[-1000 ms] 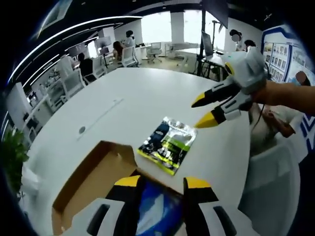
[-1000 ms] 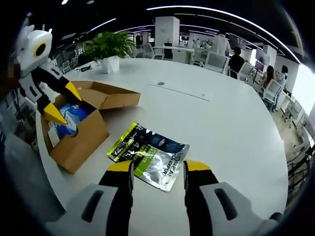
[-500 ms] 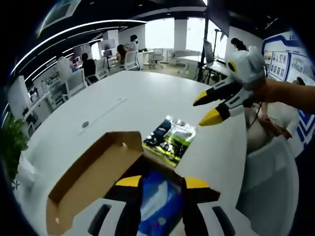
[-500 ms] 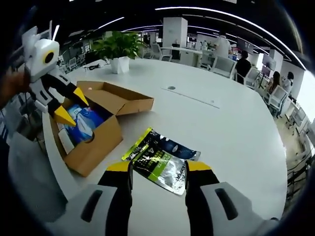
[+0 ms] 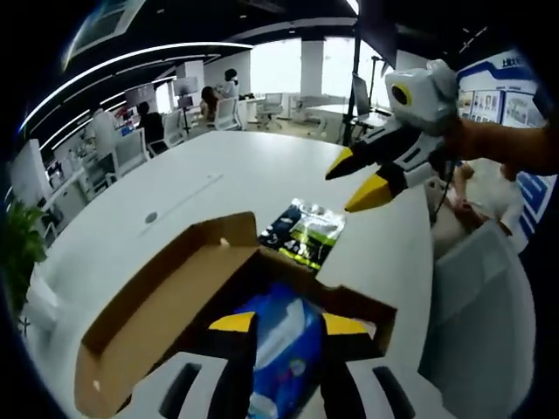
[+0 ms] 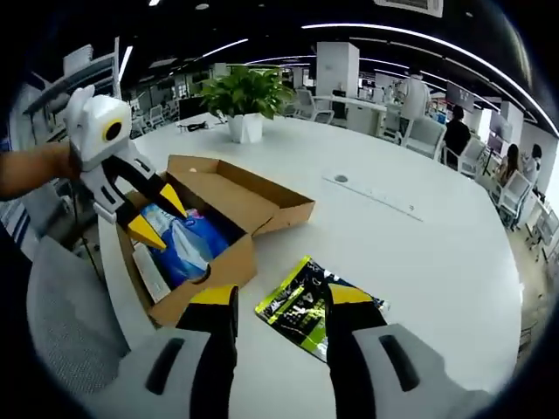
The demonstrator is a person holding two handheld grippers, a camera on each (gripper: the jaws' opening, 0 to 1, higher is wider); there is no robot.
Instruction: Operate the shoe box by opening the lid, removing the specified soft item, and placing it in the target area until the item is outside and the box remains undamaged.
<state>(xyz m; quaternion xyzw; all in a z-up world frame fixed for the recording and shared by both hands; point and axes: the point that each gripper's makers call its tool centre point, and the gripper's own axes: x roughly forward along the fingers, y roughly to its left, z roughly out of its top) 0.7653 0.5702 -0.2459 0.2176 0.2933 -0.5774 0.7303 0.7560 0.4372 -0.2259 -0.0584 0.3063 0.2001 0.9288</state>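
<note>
The box (image 6: 210, 223) sits open near one edge of the white surface (image 6: 419, 236), its lid (image 6: 253, 188) folded back flat. Inside lies a blue pack (image 6: 188, 244), seen in the left gripper view as the blue pack (image 5: 279, 345) between that view's own fingers. The left gripper (image 6: 157, 218) hangs over the open box with its yellow-tipped fingers (image 6: 144, 231) spread apart, one tip just above the pack, nothing held; whether a tip touches the pack cannot be told. A green-and-silver pouch (image 6: 306, 305) lies flat on the surface just beside the box, outside it; in the left gripper view the pouch (image 5: 304, 237) sits just past the box's far wall (image 5: 349, 297). The right gripper (image 5: 358, 179) hovers above the surface past the pouch, fingers (image 5: 367, 196) parted and empty, held by a hand (image 5: 502, 148). In the right gripper view its own fingers stand apart with the pouch showing between them. A potted plant (image 6: 247, 96) stands toward the far edge of the surface, well apart from the box.
</note>
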